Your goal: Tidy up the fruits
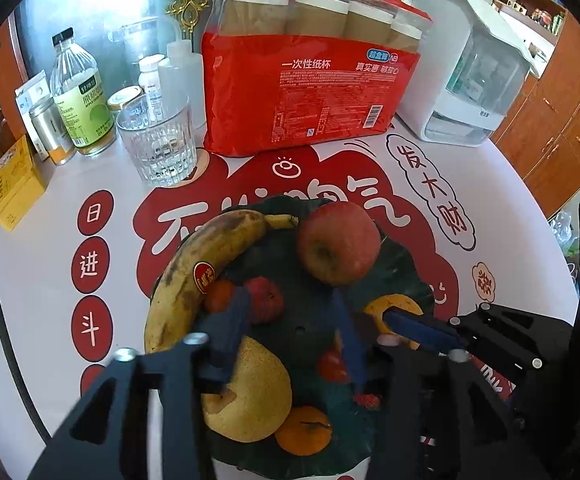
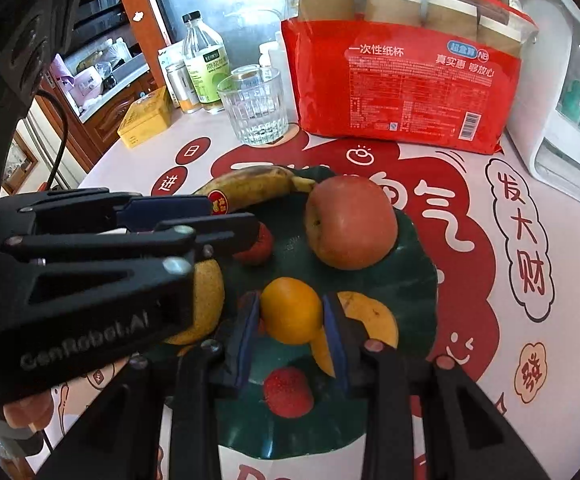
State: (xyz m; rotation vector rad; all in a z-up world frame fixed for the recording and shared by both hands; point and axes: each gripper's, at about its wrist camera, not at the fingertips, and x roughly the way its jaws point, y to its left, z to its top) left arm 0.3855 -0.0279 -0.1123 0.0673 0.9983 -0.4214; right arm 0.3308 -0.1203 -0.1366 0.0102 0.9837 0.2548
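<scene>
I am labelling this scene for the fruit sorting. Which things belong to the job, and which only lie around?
Belong to the job:
green plate
banana
apple
pear
orange, between the right gripper fingers
small red fruits

Only lying around:
drinking glass
red pack of paper cups
bottles
yellow box
white appliance

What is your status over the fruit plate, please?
Left tool open above plate. Right tool shut on orange. Apple, banana, pear crowd it.
</scene>
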